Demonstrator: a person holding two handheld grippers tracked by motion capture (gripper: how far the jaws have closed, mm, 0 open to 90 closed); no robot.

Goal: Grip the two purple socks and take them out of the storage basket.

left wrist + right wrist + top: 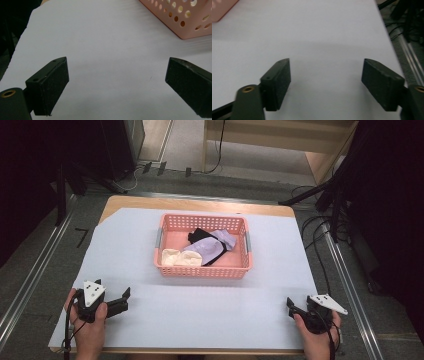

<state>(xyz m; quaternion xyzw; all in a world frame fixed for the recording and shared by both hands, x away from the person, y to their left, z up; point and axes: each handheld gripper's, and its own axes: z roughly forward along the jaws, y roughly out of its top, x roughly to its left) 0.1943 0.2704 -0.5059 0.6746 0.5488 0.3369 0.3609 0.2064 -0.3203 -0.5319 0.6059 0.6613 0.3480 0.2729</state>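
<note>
Both claws spread and empty at the near bench (150,250) edge, left claw (121,301) and right claw (291,307) about equally far from the socks (207,248) lying across the pink basket (202,269), ahead between them

My pink perforated plastic basket (204,270) sits mid-table on the white sheet, upright, holding a heap of lilac, cream and black socks (202,250).

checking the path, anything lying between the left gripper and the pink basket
Nothing: in the high view, only bare white table sheet lies between the open left gripper and the pink perforated plastic basket holding socks.
</note>
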